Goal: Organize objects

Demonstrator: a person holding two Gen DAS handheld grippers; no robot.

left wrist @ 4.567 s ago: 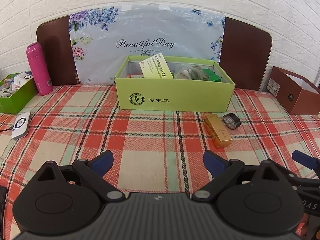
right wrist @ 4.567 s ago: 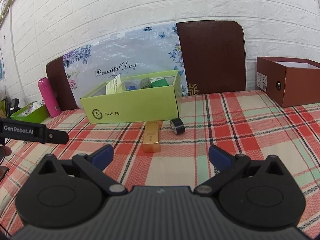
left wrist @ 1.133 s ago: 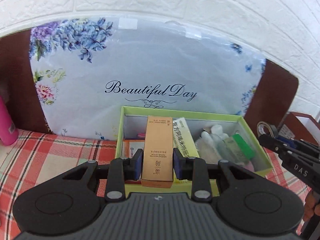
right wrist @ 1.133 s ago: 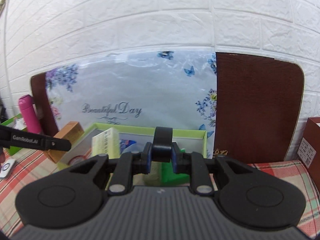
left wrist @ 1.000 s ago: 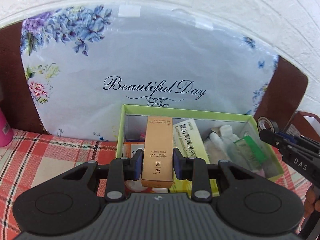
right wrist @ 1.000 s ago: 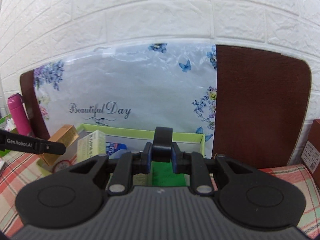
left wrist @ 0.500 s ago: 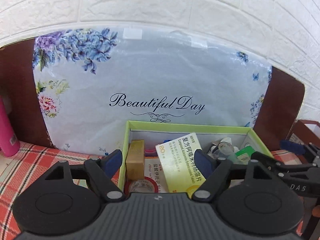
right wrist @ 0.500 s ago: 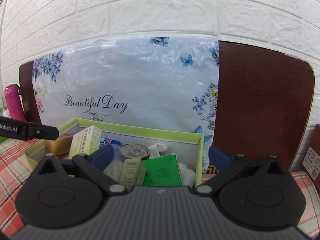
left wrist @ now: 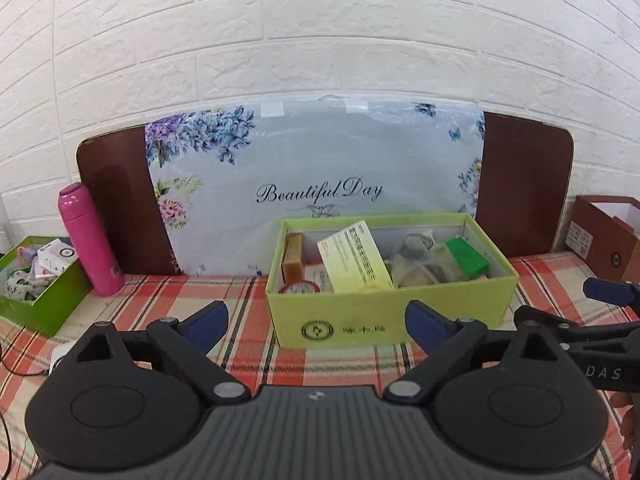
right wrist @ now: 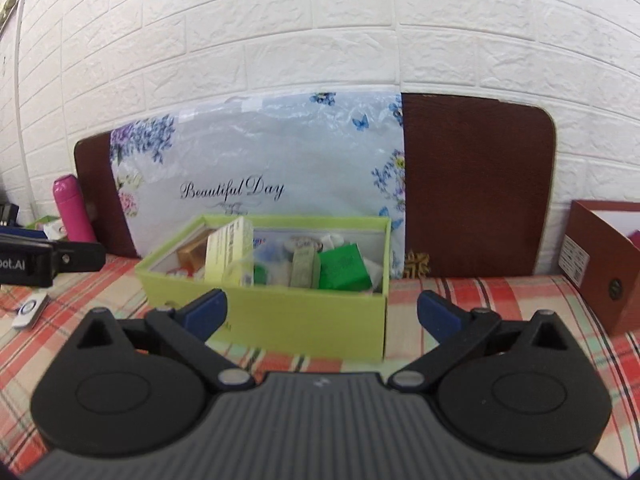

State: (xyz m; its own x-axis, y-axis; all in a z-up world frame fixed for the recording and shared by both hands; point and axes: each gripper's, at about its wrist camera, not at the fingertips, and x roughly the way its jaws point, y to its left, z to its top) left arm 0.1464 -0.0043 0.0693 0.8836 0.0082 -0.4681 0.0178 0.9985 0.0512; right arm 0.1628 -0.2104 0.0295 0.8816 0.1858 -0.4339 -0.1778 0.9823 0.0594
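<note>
The light green box stands on the plaid cloth ahead of both grippers. A gold carton stands upright at its left end, beside a yellow packet and a green carton. My left gripper is drawn back short of the box, its jaws still opening and nothing between them. My right gripper is open and empty in front of the box. The black tape roll cannot be made out among the contents. One of the left gripper's fingers shows at the left edge of the right wrist view.
A floral plastic bag leans on a brown board behind the box. A pink bottle and a green tray of small items are at the left. A brown cardboard box stands at the right. A white device lies on the cloth.
Both grippers opened over the green box, letting go of the gold carton and the black roll. Both then pulled back, so the box now looks smaller and farther away.
</note>
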